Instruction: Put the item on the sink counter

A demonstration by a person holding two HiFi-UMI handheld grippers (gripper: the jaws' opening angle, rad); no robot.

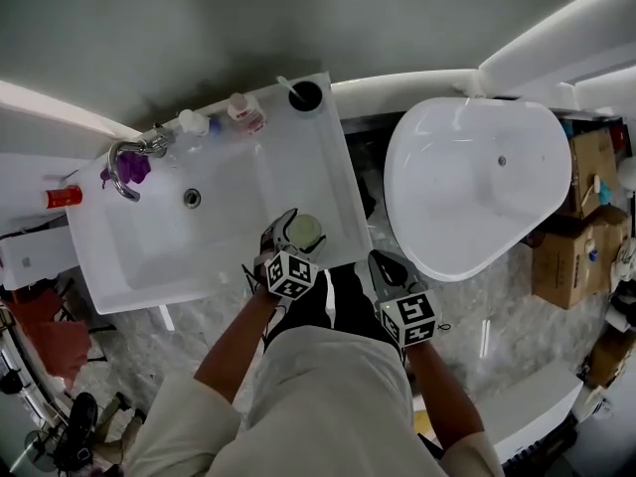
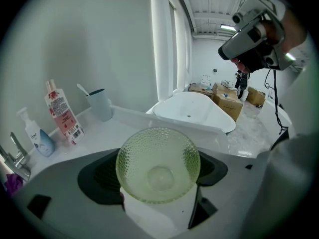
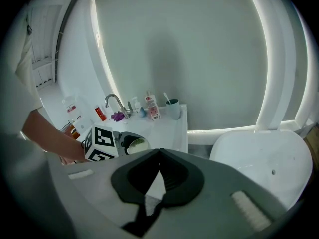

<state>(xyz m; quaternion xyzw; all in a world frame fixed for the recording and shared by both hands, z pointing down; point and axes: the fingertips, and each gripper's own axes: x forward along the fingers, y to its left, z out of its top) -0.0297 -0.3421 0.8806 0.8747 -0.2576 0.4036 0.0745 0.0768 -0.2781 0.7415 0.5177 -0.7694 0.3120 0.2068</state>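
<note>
A pale green dimpled glass bowl (image 1: 305, 231) (image 2: 158, 164) sits between the jaws of my left gripper (image 1: 296, 223) (image 2: 159, 148), which is shut on its sides. It hangs low over the front right part of the white sink counter (image 1: 313, 162); I cannot tell whether it touches. My right gripper (image 1: 384, 264) (image 3: 159, 153) is shut and holds nothing, off the counter's right edge above the marble floor. The bowl (image 3: 135, 144) and the left gripper's marker cube also show in the right gripper view.
The sink basin (image 1: 169, 237) with a chrome faucet (image 1: 124, 162) lies left of the bowl. A cup with a toothbrush (image 1: 305, 95) and bottles (image 1: 243, 110) stand along the counter's back. A white bathtub (image 1: 477, 182) is to the right, with cardboard boxes (image 1: 586, 207) beyond.
</note>
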